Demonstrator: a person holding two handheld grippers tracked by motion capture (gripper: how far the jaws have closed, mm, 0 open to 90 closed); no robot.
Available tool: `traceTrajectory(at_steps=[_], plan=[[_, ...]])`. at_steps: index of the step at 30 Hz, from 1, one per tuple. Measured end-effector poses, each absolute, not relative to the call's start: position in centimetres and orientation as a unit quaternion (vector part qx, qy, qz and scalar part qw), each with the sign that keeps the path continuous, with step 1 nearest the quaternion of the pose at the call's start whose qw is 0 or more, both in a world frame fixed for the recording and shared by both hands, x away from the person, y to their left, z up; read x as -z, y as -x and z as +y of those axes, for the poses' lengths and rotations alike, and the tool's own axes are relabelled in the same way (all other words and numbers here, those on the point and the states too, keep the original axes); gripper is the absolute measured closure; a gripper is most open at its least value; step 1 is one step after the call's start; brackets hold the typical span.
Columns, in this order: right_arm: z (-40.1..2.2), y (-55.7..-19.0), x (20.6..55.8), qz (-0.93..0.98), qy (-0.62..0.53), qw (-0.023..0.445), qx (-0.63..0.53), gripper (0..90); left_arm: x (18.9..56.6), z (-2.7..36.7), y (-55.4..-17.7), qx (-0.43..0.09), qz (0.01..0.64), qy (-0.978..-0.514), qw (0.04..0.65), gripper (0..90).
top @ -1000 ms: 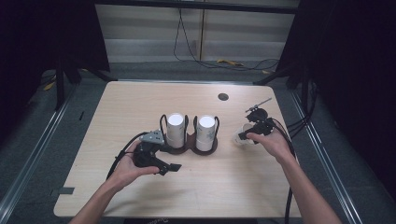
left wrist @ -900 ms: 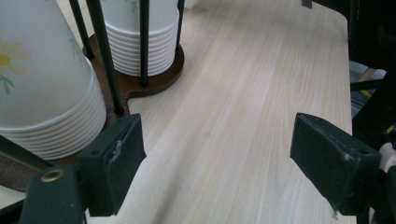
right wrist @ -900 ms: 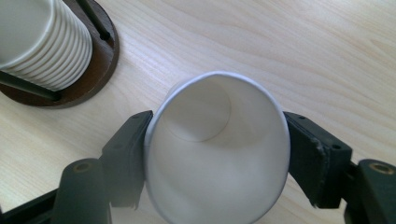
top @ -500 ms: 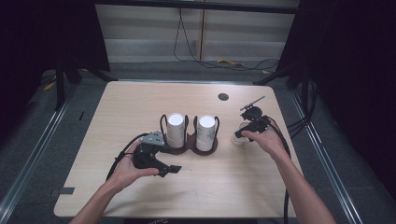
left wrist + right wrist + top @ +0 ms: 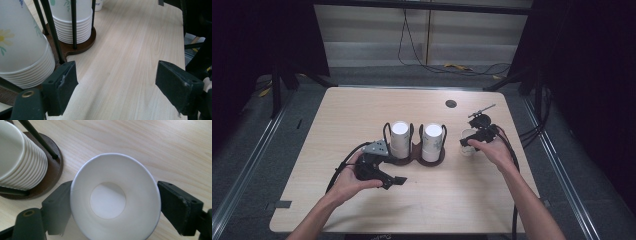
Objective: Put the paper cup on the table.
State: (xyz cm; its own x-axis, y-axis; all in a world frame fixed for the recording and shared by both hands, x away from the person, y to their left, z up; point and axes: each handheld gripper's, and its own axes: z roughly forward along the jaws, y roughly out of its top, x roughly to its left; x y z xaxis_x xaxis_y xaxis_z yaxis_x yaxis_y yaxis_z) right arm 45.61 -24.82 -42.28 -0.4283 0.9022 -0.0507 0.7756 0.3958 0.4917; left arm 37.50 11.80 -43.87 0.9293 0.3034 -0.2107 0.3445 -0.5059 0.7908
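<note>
Pale wood table point(image 5: 462, 200) carries everything here. At the left, the left gripper point(image 5: 396, 180) rests low beside the dark brown two-post cup holder point(image 5: 412, 159), jaws spread wide with nothing between them. The holder keeps two stacks of white flower-printed paper cups point(image 5: 401, 137). To the right, a single white paper cup point(image 5: 115, 200) stands upright on the table between the right gripper point(image 5: 115, 207) jaws, which have just been opening. This looks like the release step; next, lift that gripper away without tipping the cup.

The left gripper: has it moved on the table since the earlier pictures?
No. The left gripper lies at the same place in front of the brown cup holder, just below its left stack of cups, as before.
</note>
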Motion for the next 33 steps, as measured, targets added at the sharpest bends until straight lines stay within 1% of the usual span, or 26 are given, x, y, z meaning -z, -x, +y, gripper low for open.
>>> traceTrajectory(at_steps=[2,9,11,17,20,25,33], plan=[[-24.9,-45.5,42.4,0.816,-0.514,0.151,-0.217,15.1,43.9,11.8,-37.6,0.023,0.189,-0.867,0.461,17.6],[-25.4,-44.9,43.1,0.804,-0.521,0.15,-0.244,15.5,44.1,11.6,-37.6,0.025,0.187,-0.869,0.458,17.6],[-25.5,-44.7,43.3,0.803,-0.523,0.14,-0.25,15.6,44.1,11.6,-37.6,0.024,0.188,-0.87,0.456,17.6],[-25.9,-43.8,44.4,0.792,-0.528,0.152,-0.265,15.8,44.2,11.5,-37.7,0.032,0.19,-0.87,0.454,17.6],[-26.0,-43.3,44.7,0.789,-0.53,0.148,-0.274,15.9,44.3,11.5,-37.9,0.028,0.196,-0.87,0.451,17.1],[-26.3,-42.2,44.6,0.784,-0.532,0.145,-0.286,17.6,44.6,11.5,-37.9,0.025,0.205,-0.871,0.446,16.8],[-27.4,-40.1,44.5,0.764,-0.541,0.161,-0.312,17.5,44.4,12.3,-38.1,0.011,0.233,-0.866,0.443,17.2]])
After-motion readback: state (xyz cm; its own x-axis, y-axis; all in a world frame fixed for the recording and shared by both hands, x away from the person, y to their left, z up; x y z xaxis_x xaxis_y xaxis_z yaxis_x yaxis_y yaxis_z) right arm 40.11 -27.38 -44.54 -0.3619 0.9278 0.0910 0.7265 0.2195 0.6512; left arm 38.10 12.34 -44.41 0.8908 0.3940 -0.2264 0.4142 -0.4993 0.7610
